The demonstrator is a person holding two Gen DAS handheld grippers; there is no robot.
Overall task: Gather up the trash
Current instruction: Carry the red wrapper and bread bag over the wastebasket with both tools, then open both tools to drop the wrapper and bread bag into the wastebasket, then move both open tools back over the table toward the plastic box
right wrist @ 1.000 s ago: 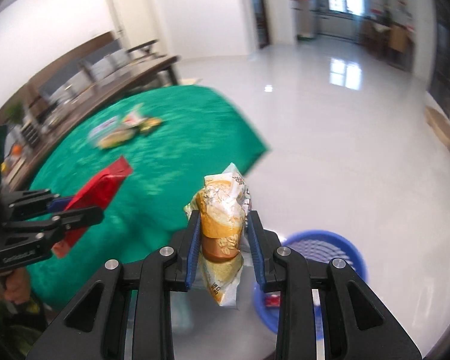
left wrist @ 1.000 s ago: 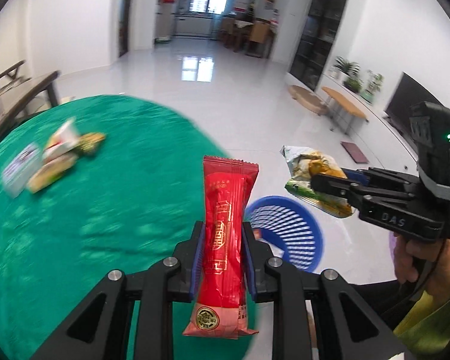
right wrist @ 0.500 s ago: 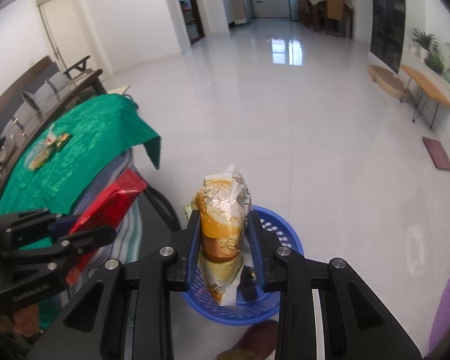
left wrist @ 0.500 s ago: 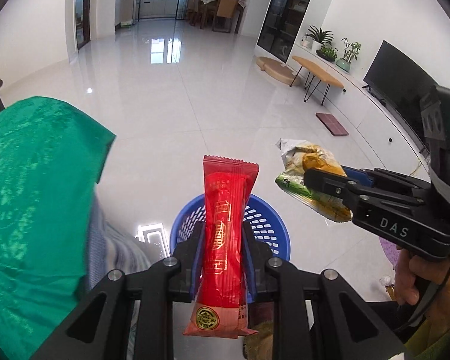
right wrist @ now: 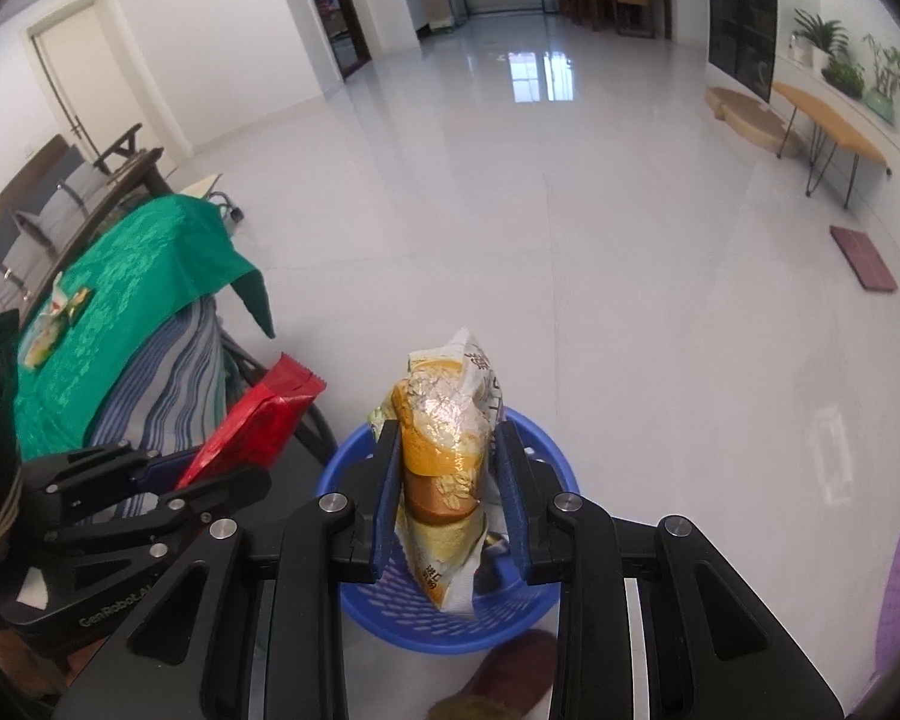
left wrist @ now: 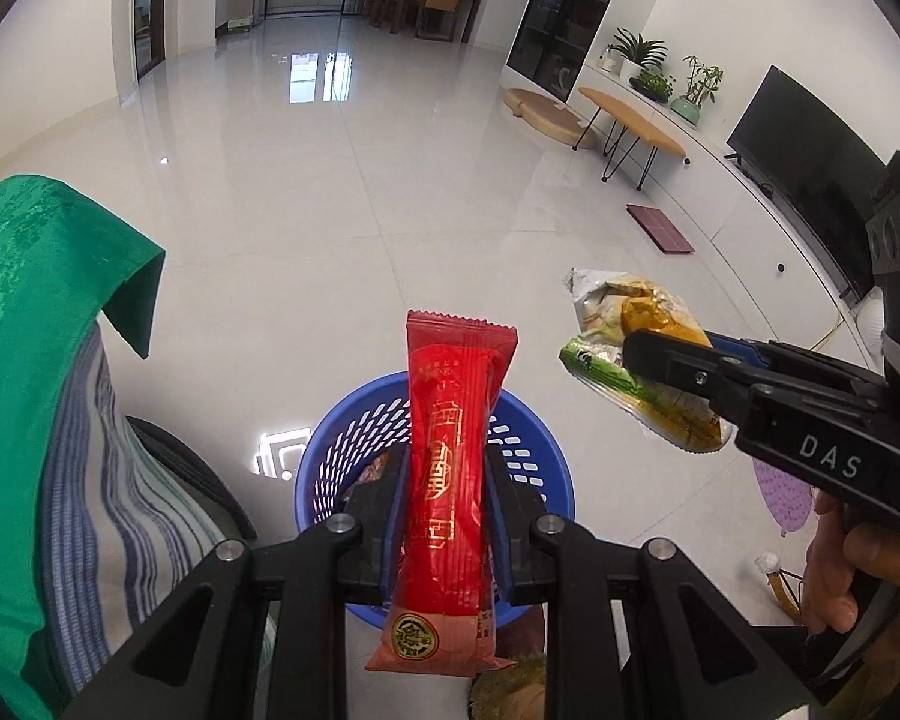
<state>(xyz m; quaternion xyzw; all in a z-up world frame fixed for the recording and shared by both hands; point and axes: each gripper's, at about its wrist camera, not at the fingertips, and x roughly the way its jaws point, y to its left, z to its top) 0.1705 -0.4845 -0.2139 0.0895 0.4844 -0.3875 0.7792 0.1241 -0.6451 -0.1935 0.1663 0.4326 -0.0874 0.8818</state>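
A: While both grippers point down at the floor, where does the trash sit?

B: The left gripper [left wrist: 444, 516] has its jaws pinched on a red wrapper [left wrist: 450, 480], held upright between the blue pads, top end sticking up past the fingers. The right gripper [right wrist: 447, 498] pinches a yellow bag [right wrist: 444, 468], a crinkly snack pack, also upright, its lower end hanging below the pads.

A: And the bin?

B: A blue basket [left wrist: 534, 468] stands on the white floor [left wrist: 390, 180]. In the left view the wrapper covers its middle; in the right view the bag hangs in front of its opening. Some scraps lie inside, too hidden to name.

A: Are the two grippers close?

B: Near each other but apart. From the left view the right one reaches in from the right edge, a hand [left wrist: 840, 576] on its grip, the bag to the right of the wrapper and not touching it.

A: Anything left on the table?

B: A green cloth [right wrist: 126, 300] covers it at left, over a striped one, and a few wrappers [right wrist: 51, 324] lie on it, well apart from the basket.
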